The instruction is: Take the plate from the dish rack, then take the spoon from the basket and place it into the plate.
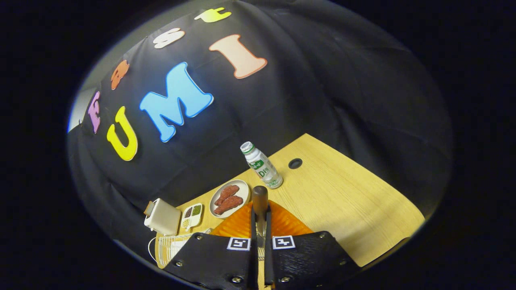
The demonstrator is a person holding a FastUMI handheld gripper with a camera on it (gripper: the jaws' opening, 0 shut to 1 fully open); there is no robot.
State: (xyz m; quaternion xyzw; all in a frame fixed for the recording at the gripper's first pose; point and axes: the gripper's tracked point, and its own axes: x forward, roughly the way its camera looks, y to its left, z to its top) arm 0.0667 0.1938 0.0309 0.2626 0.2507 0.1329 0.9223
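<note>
On the desk (354,209), pale wood with one round cable hole (295,163), we list the following.

One clear bottle (262,165), white cap, green label, standing beyond the jaws and near the cable hole.

One oval dish (229,198) holding two reddish-brown pieces of food, just beside the bottle and beyond the orange plate.

One small divided tray (192,216) with several compartments of dark and green fillings, between the oval dish and a cream box.

One cream box-shaped item (163,217) with an orange knob at its corner; we cannot tell what it is.

One white wire dish rack (171,246), partly hidden behind the near finger.

One orange ribbed plate (282,221), lying flat on the desk directly ahead of the fingers and partly covered by them.

One spoon (260,201), its brown handle end rising above the plate.

The gripper (261,241): jaws closed down to a narrow slit, both fingers pressing on the spoon's shaft, which stands upright between them over the plate. We cannot see the spoon's bowl.
</note>
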